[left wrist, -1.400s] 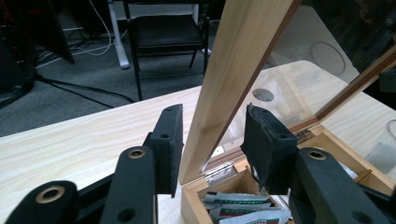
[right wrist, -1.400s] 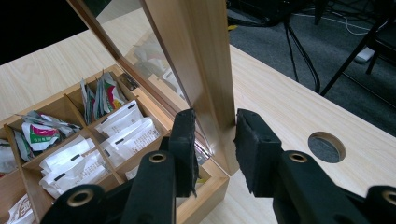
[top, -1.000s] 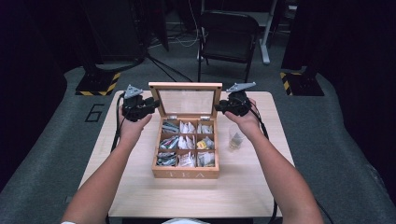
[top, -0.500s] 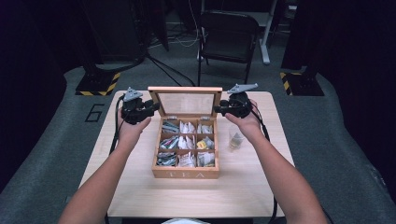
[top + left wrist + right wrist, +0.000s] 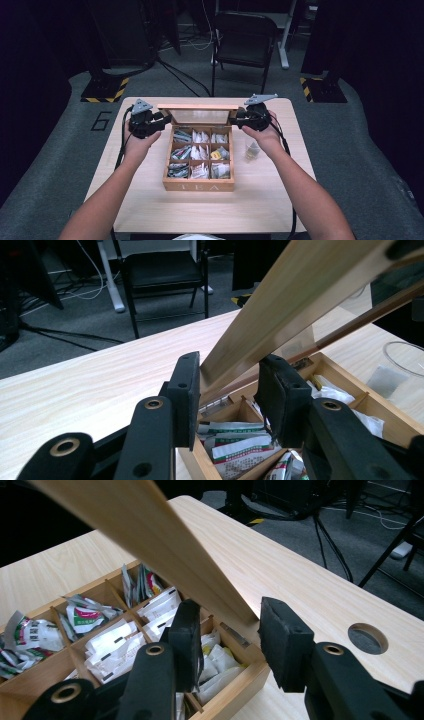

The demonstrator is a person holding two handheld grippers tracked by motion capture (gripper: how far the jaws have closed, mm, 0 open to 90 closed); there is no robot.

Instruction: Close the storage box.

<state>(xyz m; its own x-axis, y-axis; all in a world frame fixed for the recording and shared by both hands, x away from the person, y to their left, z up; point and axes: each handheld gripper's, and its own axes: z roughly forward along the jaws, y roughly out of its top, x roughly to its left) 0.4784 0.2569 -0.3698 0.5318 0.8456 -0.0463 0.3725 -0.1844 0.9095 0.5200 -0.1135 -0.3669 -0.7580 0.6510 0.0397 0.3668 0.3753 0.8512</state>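
A light wooden table (image 5: 150, 200) fills the middle of the high view, with a dark floor and a black chair (image 5: 244, 35) beyond it at the top. At the table's centre stands an open wooden tea box (image 5: 200, 185), divided into nine small compartments packed with tea bags (image 5: 200, 152). Its glass-paned lid (image 5: 199, 112) is raised at the back edge of the box, leaning over the compartments.

The person's forearms enter from the bottom of the frame. The left gripper (image 5: 161, 120) meets the lid's left edge, and the right gripper (image 5: 234, 118) meets its right edge.

In the left gripper view, the lid's wooden frame (image 5: 280, 305) runs from the upper right down into the gap between the left gripper's (image 5: 230, 390) two black jaws. The jaws have just been opening slightly; a gap shows on the right side, so they sit loosely around the frame.

In the right gripper view, the lid (image 5: 150, 535) slants from the upper left down between the right gripper's (image 5: 230, 640) jaws, which stand apart with space on both sides, not clamped. A round hole (image 5: 367, 638) in the table shows at the right.

A small clear cup (image 5: 252, 150) stands just right of the box.
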